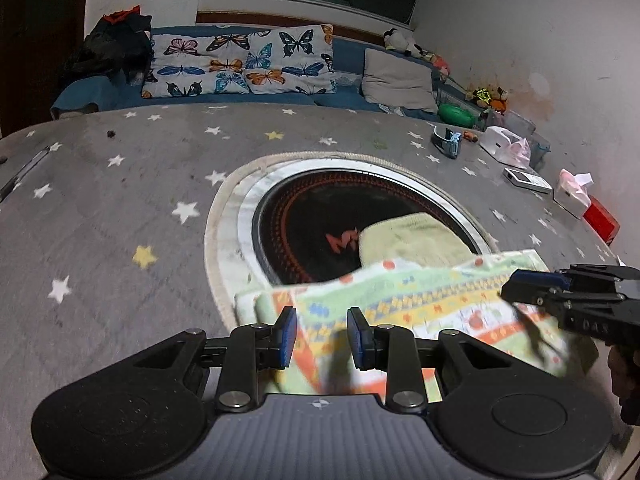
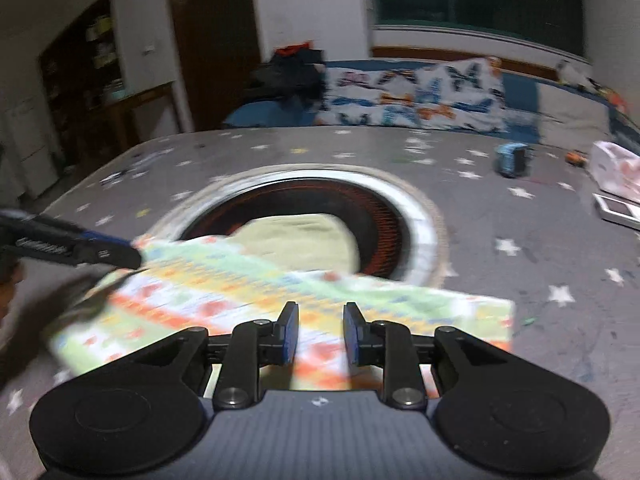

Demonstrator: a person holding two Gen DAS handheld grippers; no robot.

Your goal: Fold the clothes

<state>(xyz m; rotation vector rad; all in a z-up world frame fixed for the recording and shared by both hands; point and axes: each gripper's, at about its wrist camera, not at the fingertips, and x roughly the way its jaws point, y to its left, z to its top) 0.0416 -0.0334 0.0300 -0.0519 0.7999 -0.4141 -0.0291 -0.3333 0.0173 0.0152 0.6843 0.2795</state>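
Note:
A folded patterned garment (image 1: pixel 420 304), green, orange and white, lies on the grey star-print table cover (image 1: pixel 120 208), partly over a round black inset. A plain pale-green part (image 1: pixel 412 240) sticks out behind it. My left gripper (image 1: pixel 322 338) is open just above the garment's near edge, with nothing between its blue pads. It also shows from the side in the right wrist view (image 2: pixel 120 254). My right gripper (image 2: pixel 320 334) is open over the garment (image 2: pixel 280 296), empty. It shows at the right of the left wrist view (image 1: pixel 516 286). Both views are motion-blurred.
The round black inset (image 1: pixel 320 216) with an orange pattern sits mid-table. At the right edge are tissue boxes (image 1: pixel 572 196), a red box (image 1: pixel 600 222), a white device (image 1: pixel 526 180) and a blue object (image 1: pixel 448 142). Behind is a bench with butterfly cushions (image 1: pixel 240 62).

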